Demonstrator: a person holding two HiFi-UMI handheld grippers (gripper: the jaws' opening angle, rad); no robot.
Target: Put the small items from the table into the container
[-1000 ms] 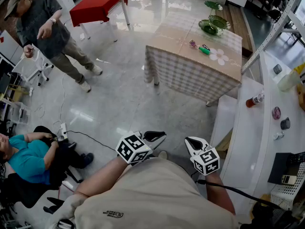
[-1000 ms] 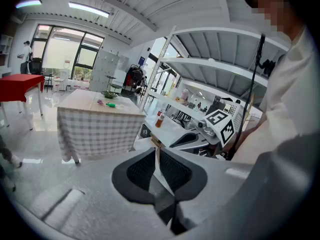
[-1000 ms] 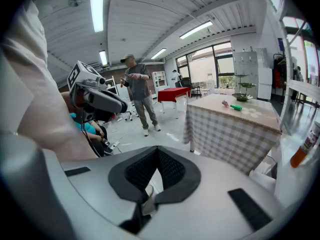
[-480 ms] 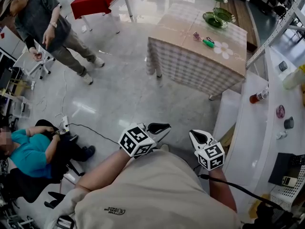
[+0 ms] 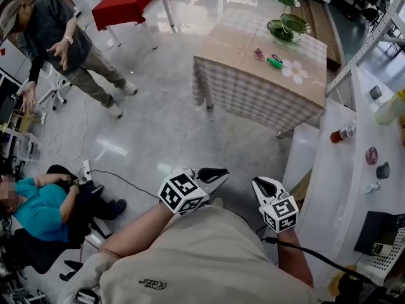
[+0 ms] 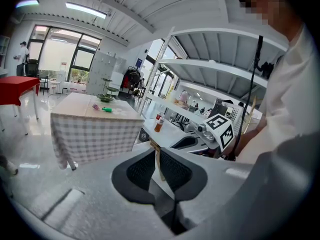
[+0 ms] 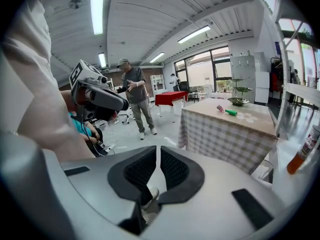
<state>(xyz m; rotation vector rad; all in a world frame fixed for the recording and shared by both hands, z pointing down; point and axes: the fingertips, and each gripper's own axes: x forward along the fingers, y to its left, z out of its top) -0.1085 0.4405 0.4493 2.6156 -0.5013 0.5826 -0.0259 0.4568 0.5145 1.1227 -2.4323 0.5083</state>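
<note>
The left gripper (image 5: pixel 212 172) and right gripper (image 5: pixel 264 186) are held at the person's waist, well apart from the table (image 5: pixel 233 48), each with jaws closed on nothing. The step in hand is probably the approach: walk up close, open one gripper only when near, and come down from above. The green item (image 5: pixel 274 63) and pink item (image 5: pixel 257 54) lie just beside each other on the table, near the bowls (image 5: pixel 288 28), likely the container. The cloth (image 5: pixel 253 97) is soft, checked and draped, and may ruck. The green item looks long and smooth, so pinch across its width. The bowls look glassy, round and shallow.
</note>
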